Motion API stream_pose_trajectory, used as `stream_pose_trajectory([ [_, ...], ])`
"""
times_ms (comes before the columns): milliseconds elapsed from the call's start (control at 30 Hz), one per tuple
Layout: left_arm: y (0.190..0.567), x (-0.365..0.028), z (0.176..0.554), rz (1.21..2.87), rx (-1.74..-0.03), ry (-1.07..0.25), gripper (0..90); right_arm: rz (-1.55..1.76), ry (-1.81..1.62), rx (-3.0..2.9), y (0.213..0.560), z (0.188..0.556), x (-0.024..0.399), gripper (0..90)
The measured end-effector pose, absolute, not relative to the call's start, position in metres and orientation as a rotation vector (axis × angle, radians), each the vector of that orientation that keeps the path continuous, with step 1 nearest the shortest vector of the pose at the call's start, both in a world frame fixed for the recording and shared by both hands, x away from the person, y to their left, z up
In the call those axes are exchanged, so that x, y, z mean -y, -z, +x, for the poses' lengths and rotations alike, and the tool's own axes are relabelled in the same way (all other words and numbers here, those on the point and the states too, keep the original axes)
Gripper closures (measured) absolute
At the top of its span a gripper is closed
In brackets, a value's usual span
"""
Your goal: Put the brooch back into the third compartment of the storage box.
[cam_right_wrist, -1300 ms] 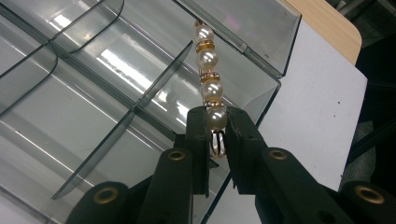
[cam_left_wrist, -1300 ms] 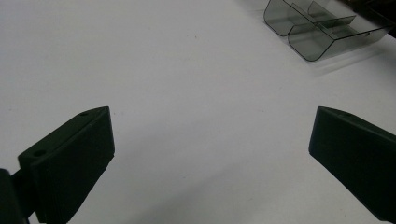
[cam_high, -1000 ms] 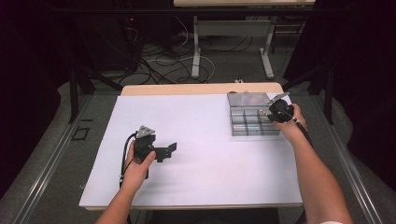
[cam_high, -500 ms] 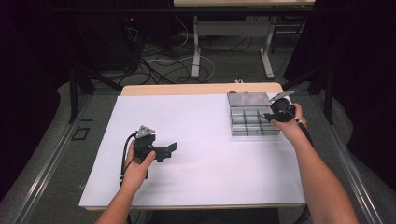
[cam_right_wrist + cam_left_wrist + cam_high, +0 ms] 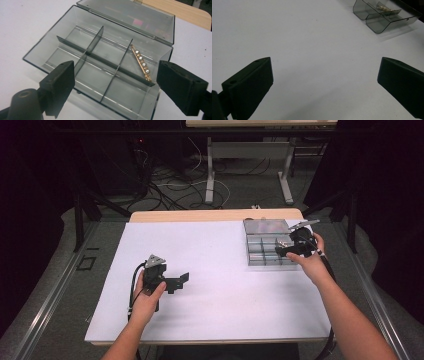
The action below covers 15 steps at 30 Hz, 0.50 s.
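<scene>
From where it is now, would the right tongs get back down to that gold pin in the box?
Probably yes: the right tongs hang open just above the box, its lid back, and the gold pin lies uncovered in a back compartment.

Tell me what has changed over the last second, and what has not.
The right claw has just been opening and has drawn back a little toward the person over the smoky plastic box. Nothing is between its jaws now; a gold hair clip lies in a back compartment of the box. The left claw stayed open and still over the white table; the box lid stayed open.
</scene>
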<state>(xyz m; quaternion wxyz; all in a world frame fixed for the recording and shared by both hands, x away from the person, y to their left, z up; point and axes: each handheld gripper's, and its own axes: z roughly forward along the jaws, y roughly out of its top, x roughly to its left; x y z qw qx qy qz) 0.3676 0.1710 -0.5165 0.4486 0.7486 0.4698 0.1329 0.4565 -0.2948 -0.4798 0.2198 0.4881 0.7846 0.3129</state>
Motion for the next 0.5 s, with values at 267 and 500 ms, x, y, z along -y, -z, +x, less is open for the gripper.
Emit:
stream_pose_trajectory([
  [267,0.517,-0.172,0.367,1.837,-1.162,-0.336,0.4,1.360,-0.965,-2.145,0.475,0.427,0.284,3.0],
  [500,0.516,-0.173,0.367,1.835,-1.165,-0.332,0.4,1.326,-1.004,-2.116,0.479,0.398,0.282,0.2],
])
